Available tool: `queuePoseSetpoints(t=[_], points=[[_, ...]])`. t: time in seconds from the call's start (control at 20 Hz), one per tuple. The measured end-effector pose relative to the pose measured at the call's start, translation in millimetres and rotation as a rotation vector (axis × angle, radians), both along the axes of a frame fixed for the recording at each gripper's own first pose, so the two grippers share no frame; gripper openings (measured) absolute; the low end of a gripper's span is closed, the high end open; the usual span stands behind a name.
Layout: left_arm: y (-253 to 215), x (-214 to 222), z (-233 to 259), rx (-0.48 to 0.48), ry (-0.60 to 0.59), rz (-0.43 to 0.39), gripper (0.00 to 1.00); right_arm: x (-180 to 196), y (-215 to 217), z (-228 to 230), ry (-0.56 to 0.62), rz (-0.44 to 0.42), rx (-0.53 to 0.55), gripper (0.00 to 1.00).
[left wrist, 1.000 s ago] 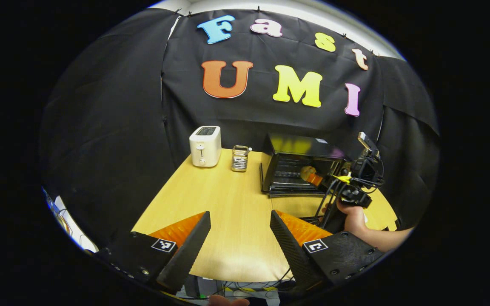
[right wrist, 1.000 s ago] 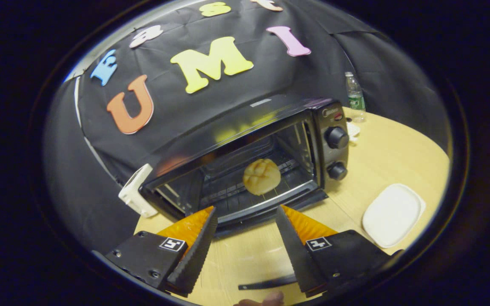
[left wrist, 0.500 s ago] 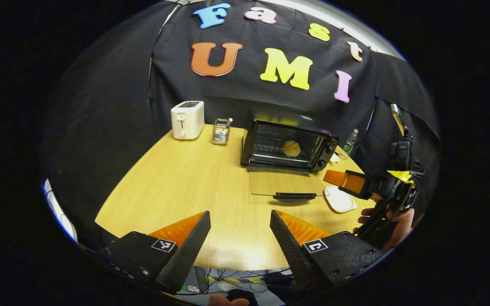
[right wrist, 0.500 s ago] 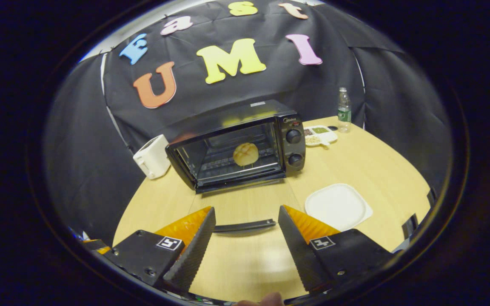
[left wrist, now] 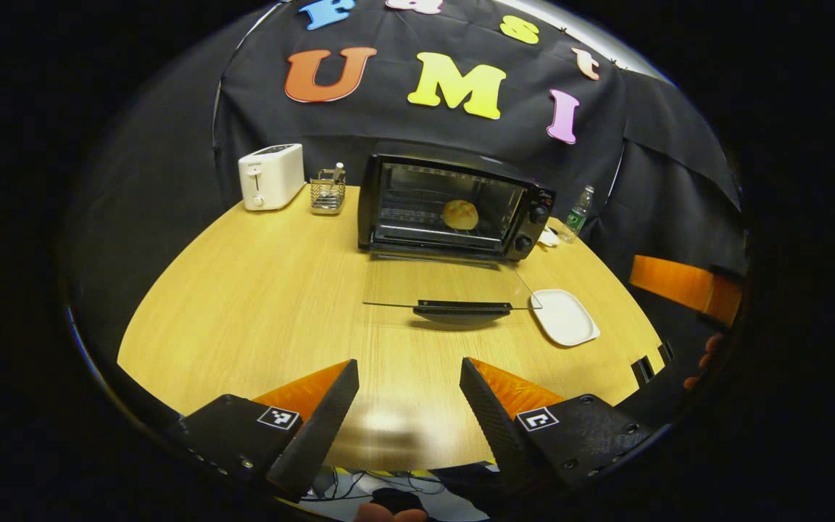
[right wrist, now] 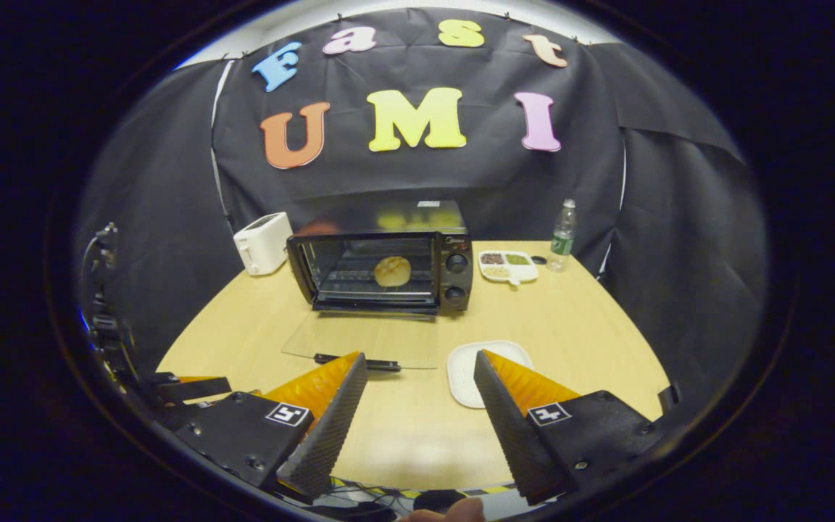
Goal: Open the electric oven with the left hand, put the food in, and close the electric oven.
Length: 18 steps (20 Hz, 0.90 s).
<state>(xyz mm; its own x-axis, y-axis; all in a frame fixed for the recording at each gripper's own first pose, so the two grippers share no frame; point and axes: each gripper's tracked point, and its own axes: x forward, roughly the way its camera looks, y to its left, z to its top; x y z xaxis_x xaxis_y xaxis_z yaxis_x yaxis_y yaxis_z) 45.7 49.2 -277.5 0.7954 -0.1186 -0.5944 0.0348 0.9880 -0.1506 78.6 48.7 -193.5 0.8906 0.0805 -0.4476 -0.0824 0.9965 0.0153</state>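
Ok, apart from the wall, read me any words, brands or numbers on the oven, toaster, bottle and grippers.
Nothing can be quoted.
Oven: a small pale mark above the knobs, too small to read.
Bottle: a green label, too blurred to read.
Toaster: no text I can make out.
Left gripper and right gripper: square black-and-white code tags, which are patterns, not words.

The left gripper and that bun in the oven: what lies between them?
In the left gripper view, bare table, then the oven's lowered glass door with its black handle, lie between the left gripper and the bun.
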Motion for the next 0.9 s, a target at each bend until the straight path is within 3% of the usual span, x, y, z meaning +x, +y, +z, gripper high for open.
queuePoseSetpoints(t=[0.35, 0.65, 0.75, 0.8, 0.9], points=[[-54.3, 50.5, -59.6, 0.025, 0.076, -0.033, 0.94, -14.7, -74.9, 0.7, 0.039, -0.094, -0.055, 0.94], [-65.8, 80.6, -92.6, 0.085, 0.129, -0.012, 0.94, -19.0, -124.8, -4.0, 0.080, -0.175, -0.035, 0.94], [-64.9, 89.6, -93.3, 0.111, 0.117, 0.000, 1.00, -16.4, -129.1, -5.9, 0.091, -0.173, -0.023, 0.94], [-64.2, 92.9, -94.4, 0.126, 0.116, 0.004, 0.95, -14.1, -130.0, -5.4, 0.091, -0.166, -0.024, 0.94], [-64.2, 102.1, -90.2, 0.147, 0.092, 0.012, 0.95, -8.0, -130.4, -4.2, 0.091, -0.144, -0.031, 0.94]])
